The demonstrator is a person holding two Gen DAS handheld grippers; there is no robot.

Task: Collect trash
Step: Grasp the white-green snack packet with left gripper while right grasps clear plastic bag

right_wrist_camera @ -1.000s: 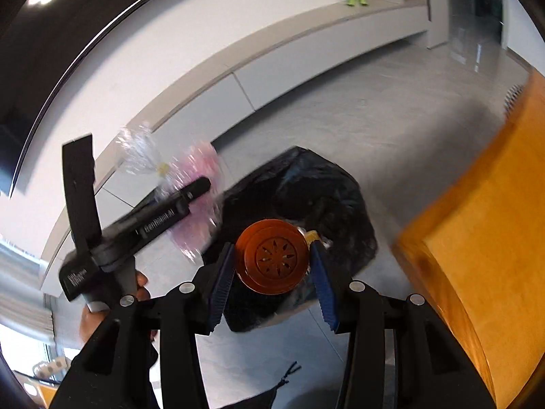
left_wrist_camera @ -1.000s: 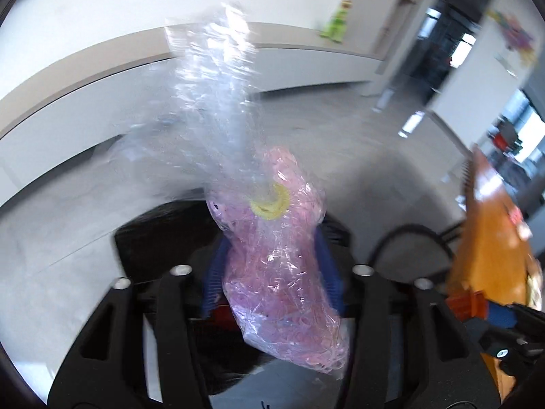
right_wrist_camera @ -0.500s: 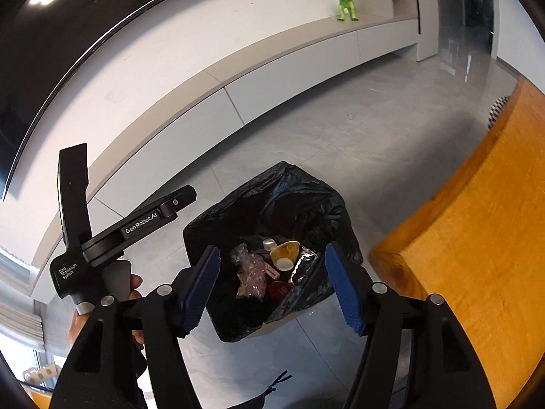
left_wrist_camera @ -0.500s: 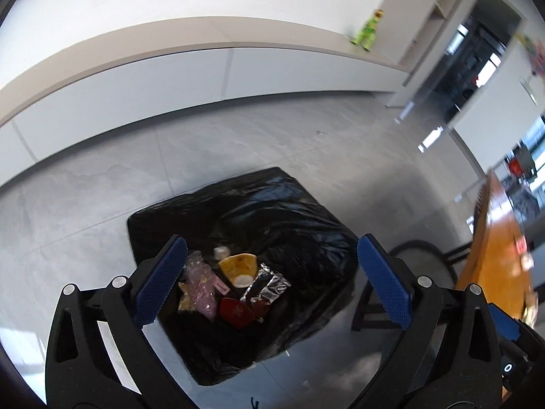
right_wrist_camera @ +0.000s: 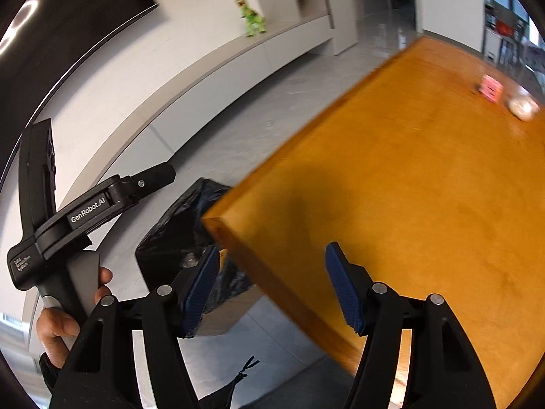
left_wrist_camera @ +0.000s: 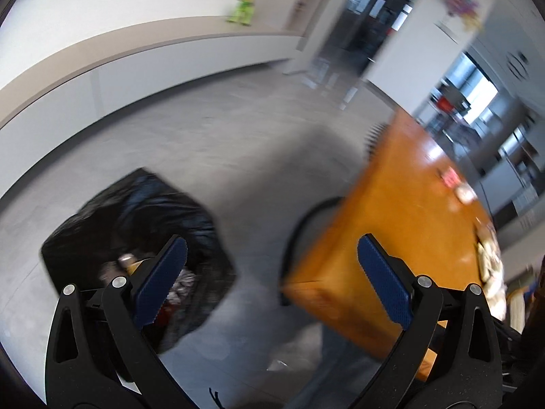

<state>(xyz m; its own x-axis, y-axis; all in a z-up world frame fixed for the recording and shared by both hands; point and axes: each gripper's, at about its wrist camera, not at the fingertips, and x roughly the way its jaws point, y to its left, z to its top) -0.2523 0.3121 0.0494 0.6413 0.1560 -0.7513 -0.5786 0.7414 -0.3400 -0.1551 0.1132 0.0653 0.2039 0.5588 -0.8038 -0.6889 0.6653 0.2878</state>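
Trash in the black plastic bin bag is sitting on the grey floor at lower left of the left wrist view, partly behind the left gripper, whose blue-padded fingers are standing wide apart and empty; half a second ago the bag was centred between them, and now the orange wooden table is filling the right.

In the right wrist view, the right gripper is likewise gaping, holding nothing, the bag peeking out beside its left finger under the table's corner, where earlier it lay fully between the fingers.
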